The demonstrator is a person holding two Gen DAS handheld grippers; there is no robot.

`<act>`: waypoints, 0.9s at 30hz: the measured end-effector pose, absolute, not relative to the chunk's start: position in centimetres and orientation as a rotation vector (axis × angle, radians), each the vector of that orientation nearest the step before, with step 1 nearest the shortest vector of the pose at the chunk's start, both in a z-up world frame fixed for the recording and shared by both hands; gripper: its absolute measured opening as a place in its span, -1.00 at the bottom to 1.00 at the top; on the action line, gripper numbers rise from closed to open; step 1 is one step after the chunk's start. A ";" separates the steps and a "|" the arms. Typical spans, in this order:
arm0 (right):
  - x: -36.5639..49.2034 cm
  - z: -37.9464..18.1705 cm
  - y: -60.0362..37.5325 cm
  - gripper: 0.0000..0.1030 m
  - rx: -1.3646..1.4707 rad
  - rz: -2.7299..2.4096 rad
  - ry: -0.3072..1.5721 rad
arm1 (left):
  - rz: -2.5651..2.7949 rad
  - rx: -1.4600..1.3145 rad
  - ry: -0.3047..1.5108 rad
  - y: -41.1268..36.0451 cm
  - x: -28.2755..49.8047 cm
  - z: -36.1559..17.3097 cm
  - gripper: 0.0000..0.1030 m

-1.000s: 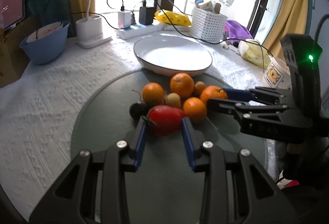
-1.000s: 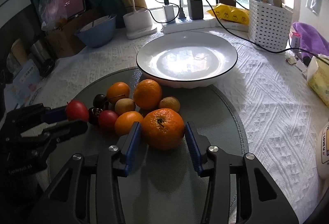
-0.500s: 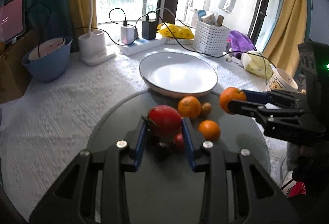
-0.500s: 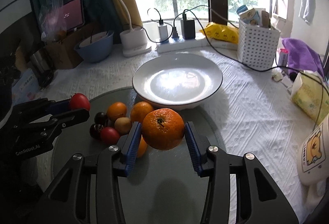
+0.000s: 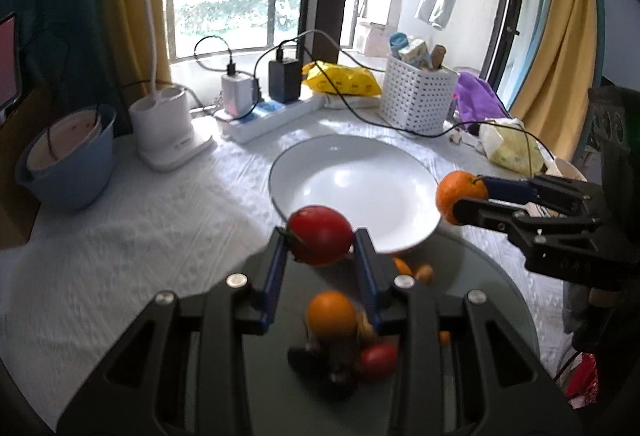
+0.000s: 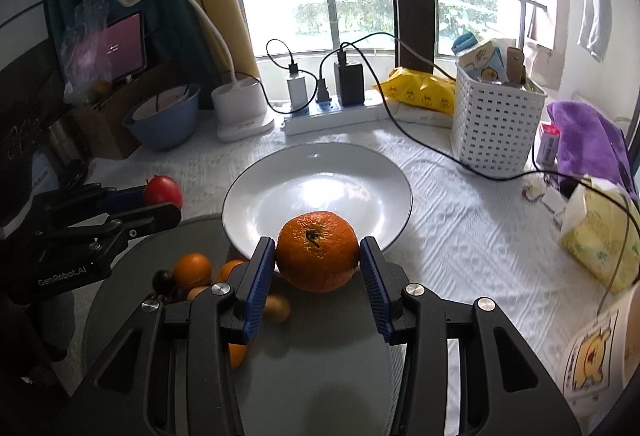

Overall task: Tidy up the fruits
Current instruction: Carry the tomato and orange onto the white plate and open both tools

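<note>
My left gripper (image 5: 320,250) is shut on a red tomato (image 5: 320,235), held in the air over the near rim of the white plate (image 5: 352,180). The same tomato (image 6: 162,190) shows at the left in the right wrist view. My right gripper (image 6: 318,256) is shut on an orange (image 6: 317,250), held above the plate's (image 6: 320,188) near edge; that orange (image 5: 460,196) appears right of the plate in the left wrist view. Several oranges, small brown fruits, a red tomato (image 5: 378,360) and dark plums (image 6: 162,280) lie on the grey round mat (image 6: 320,368) below.
Behind the plate stand a white power strip with chargers (image 6: 332,112), a lamp base (image 6: 240,108), a blue bowl (image 6: 164,120) and a white basket (image 6: 496,124). Cables cross the white tablecloth. A tissue pack (image 6: 600,236) and a mug (image 6: 600,352) sit at the right.
Both grippers have lifted their fruits off the mat and moved forward toward the plate. The pile of fruit now lies below and behind the fingers.
</note>
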State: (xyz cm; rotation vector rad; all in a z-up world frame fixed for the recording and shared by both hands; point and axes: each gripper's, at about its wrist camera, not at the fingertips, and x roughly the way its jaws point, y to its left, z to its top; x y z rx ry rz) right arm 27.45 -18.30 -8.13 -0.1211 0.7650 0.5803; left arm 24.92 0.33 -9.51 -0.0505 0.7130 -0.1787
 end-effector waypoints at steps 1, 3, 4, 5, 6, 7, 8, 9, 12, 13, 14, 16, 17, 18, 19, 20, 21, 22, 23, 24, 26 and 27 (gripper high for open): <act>27.9 -8.1 -18.3 -0.10 -0.121 0.580 0.762 | -0.183 -0.049 0.710 0.3 25.3 -9.5 -0.32; 28.5 -8.1 -18.2 -0.10 -0.121 0.581 0.757 | -0.193 -0.045 0.710 0.2 26.2 -9.4 -0.32; 29.0 -8.1 -18.2 -0.10 -0.120 0.582 0.756 | -0.196 -0.044 0.711 0.1 26.6 -9.4 -0.32; 29.4 -8.1 -18.1 -0.10 -0.120 0.582 0.756 | -0.200 -0.044 0.712 0.0 27.0 -9.4 -0.32; 29.7 -8.1 -18.0 -0.10 -0.121 0.583 0.755 | -0.205 -0.044 0.716 -0.1 27.5 -9.5 -0.32; 30.1 -8.1 -17.9 -0.10 -0.120 0.585 0.754 | -0.208 -0.043 0.718 -0.3 27.8 -9.5 -0.32; 30.5 -8.2 -17.8 -0.10 -0.120 0.588 0.754 | -0.213 -0.040 0.719 -0.4 28.2 -9.6 -0.32; 30.8 -8.2 -17.7 -0.10 -0.122 0.589 0.755 | -0.216 -0.038 0.721 -0.5 28.6 -9.7 -0.32; 31.9 -8.4 -17.4 -0.10 -0.122 0.594 0.755 | -0.225 -0.042 0.734 -0.6 29.6 -10.1 -0.32; 32.2 -8.4 -17.4 -0.10 -0.123 0.595 0.753 | -0.225 -0.044 0.742 -0.7 29.9 -10.3 -0.32; 32.6 -8.4 -17.3 -0.10 -0.123 0.596 0.753 | -0.225 -0.046 0.750 -0.6 30.3 -10.6 -0.32; 33.2 -8.5 -17.0 -0.10 -0.123 0.600 0.750 | -0.227 -0.050 0.761 -0.5 30.9 -10.9 -0.32; 33.6 -8.6 -16.9 -0.10 -0.123 0.600 0.749 | -0.226 -0.051 0.767 -0.5 31.2 -11.0 -0.32; 34.0 -8.7 -16.8 -0.10 -0.121 0.601 0.751 | -0.226 -0.053 0.772 -0.4 31.6 -11.2 -0.32; 34.4 -8.8 -16.7 -0.10 -0.119 0.602 0.754 | -0.226 -0.055 0.774 -0.3 31.8 -11.3 -0.32; 34.7 -8.9 -16.6 -0.10 -0.117 0.602 0.756 | -0.225 -0.056 0.777 -0.3 32.1 -11.3 -0.32; 35.1 -9.1 -16.6 -0.10 -0.117 0.603 0.756 | -0.224 -0.059 0.780 -0.2 32.5 -11.4 -0.32; 35.4 -9.2 -16.4 -0.10 -0.116 0.605 0.759 | -0.225 -0.062 0.783 -0.1 32.7 -11.5 -0.32; 35.8 -9.4 -16.3 -0.10 -0.114 0.605 0.762 | -0.226 -0.062 0.786 0.0 32.9 -11.6 -0.32; 36.0 -9.6 -16.2 -0.10 -0.112 0.607 0.764 | -0.226 -0.063 0.789 0.0 33.2 -11.7 -0.32; 36.6 -9.9 -16.1 -0.10 -0.107 0.607 0.770 | -0.227 -0.063 0.798 0.1 33.7 -12.0 -0.32; 36.8 -10.0 -16.0 -0.10 -0.106 0.609 0.772 | -0.228 -0.064 0.803 0.1 33.9 -12.1 -0.32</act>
